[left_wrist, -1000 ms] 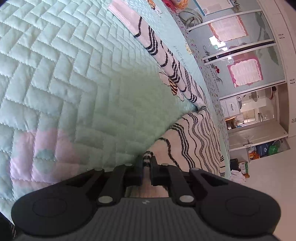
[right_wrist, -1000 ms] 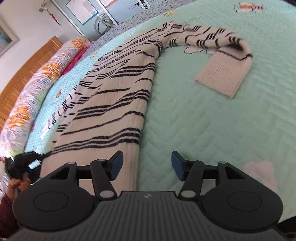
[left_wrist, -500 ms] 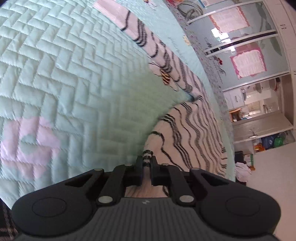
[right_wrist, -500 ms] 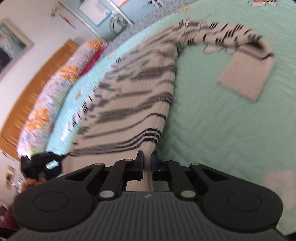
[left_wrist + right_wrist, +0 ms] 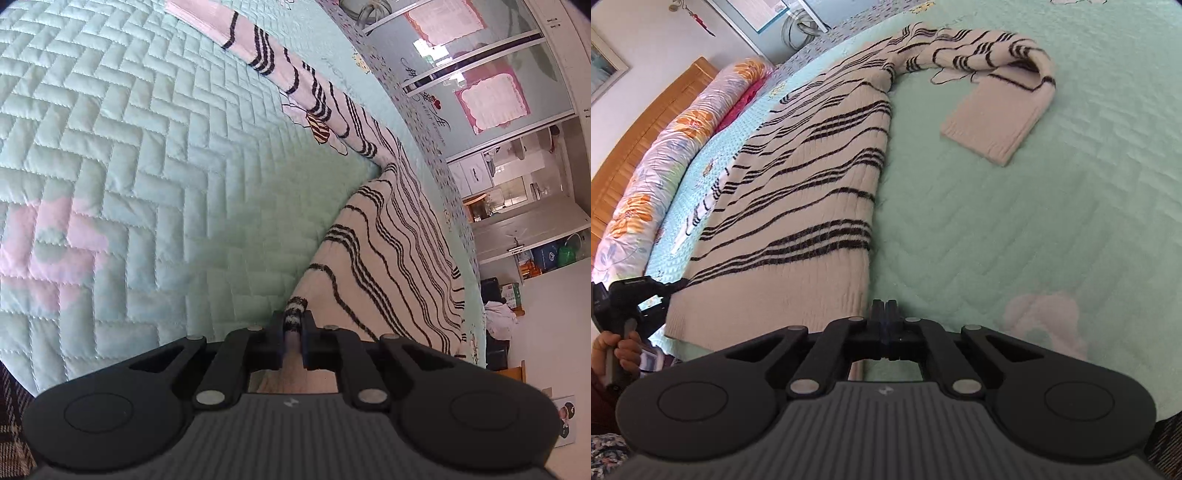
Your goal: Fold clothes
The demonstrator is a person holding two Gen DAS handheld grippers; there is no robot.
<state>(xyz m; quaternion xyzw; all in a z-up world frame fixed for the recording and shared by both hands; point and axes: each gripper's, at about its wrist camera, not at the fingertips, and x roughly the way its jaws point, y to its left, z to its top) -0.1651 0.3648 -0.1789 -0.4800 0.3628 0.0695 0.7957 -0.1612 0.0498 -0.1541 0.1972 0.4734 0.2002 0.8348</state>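
Note:
A cream sweater with black stripes point(image 5: 388, 258) lies flat on the mint quilted bedspread point(image 5: 147, 147). My left gripper point(image 5: 294, 328) pinches a striped bit of the hem's corner; its jaws are opening slightly with the fabric still between the pads. One sleeve point(image 5: 280, 62) stretches away across the quilt. In the right wrist view the sweater point(image 5: 812, 184) fills the left half, and its other sleeve point(image 5: 997, 125) is doubled back. My right gripper point(image 5: 885, 306) is shut just right of the hem's near corner, with no fabric seen between its fingertips. The left gripper point(image 5: 635, 302) shows at the hem's far corner.
A floral bolster point(image 5: 665, 147) and a wooden headboard point(image 5: 646, 122) line the bed's left side. A hand point(image 5: 624, 350) grips the left tool. Sliding glass doors point(image 5: 480, 74) and a floor with boxes point(image 5: 535, 314) lie beyond the bed. Plaid cloth point(image 5: 11, 424) shows low left.
My right gripper went from wide open astride the hem edge to fully shut, and now sits just right of that edge. The left gripper kept its pinch and lifted the corner slightly.

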